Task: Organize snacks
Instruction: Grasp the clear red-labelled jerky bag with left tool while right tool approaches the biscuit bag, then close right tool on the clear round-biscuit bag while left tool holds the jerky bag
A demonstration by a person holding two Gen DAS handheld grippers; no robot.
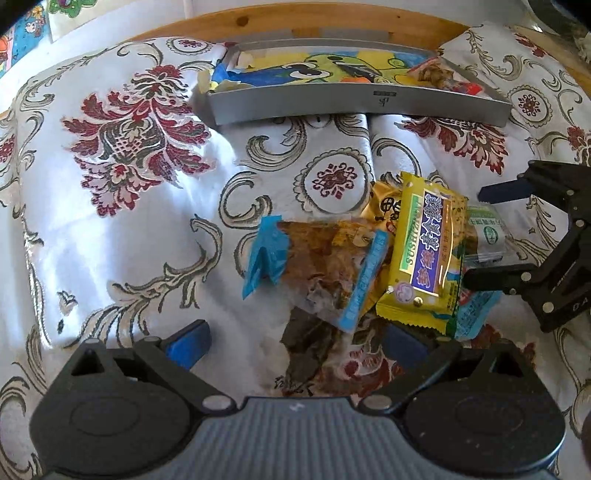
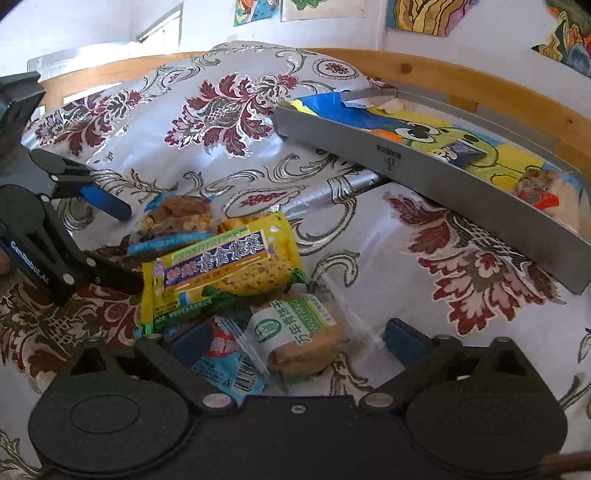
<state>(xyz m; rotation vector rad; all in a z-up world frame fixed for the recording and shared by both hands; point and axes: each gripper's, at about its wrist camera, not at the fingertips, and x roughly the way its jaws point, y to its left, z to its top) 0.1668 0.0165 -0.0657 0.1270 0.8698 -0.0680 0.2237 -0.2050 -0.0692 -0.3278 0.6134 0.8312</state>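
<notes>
A pile of snack packets lies on the flowered cloth. On top is a yellow packet. Beside it lie a clear blue-edged packet of brown snacks, a gold packet and a green-labelled biscuit packet. My left gripper is open, with the blue-edged packet's near end between its fingers. From the other side, my right gripper stands open around the biscuit packet and a blue-and-red packet.
A grey tray with a cartoon picture inside sits at the back by the wooden table edge. It holds a snack packet and a small dark-blue item. The cloth is creased under the tray.
</notes>
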